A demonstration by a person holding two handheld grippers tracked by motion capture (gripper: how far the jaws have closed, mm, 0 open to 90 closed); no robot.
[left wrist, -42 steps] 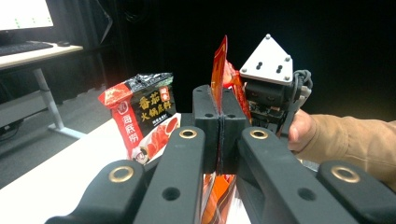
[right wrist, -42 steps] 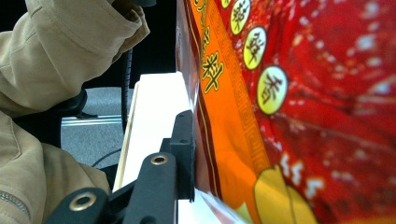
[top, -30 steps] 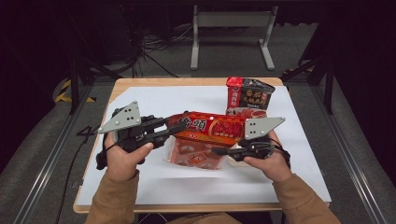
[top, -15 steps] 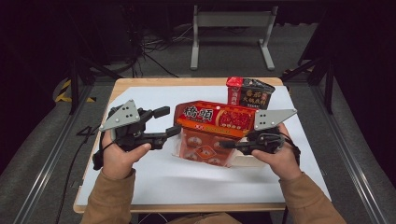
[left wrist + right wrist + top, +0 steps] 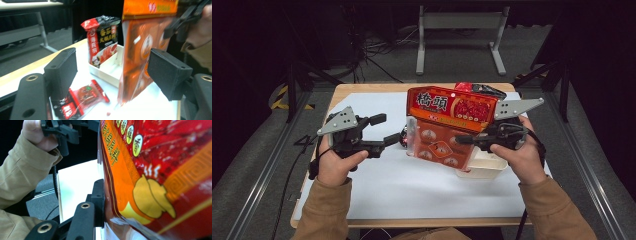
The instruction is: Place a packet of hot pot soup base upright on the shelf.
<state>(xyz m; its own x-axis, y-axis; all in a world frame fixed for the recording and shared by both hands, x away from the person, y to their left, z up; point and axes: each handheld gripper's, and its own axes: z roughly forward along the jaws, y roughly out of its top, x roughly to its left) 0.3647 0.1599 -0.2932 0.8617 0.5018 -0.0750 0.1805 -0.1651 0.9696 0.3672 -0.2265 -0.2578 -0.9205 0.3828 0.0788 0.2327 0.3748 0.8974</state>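
A large orange-and-red snack bag hangs upright above the table, and my right gripper is shut on its right side. In the right gripper view one finger presses against the bag; the other is hidden behind it. My left gripper stands open to the left of the bag, apart from it. Its jaws have just been opening and nothing is between them. In the left gripper view its pads frame small red packets on the white table cover, with the bag hanging beyond.
A white open box sits under the right hand. A red-and-black packet stands in the box. A small red packet lies beside the bag's lower edge. A metal frame stands on the floor behind the table.
The bag lay across the table held at both ends; the left gripper has let go and drawn back left, and the right gripper has raised the bag so it hangs upright.
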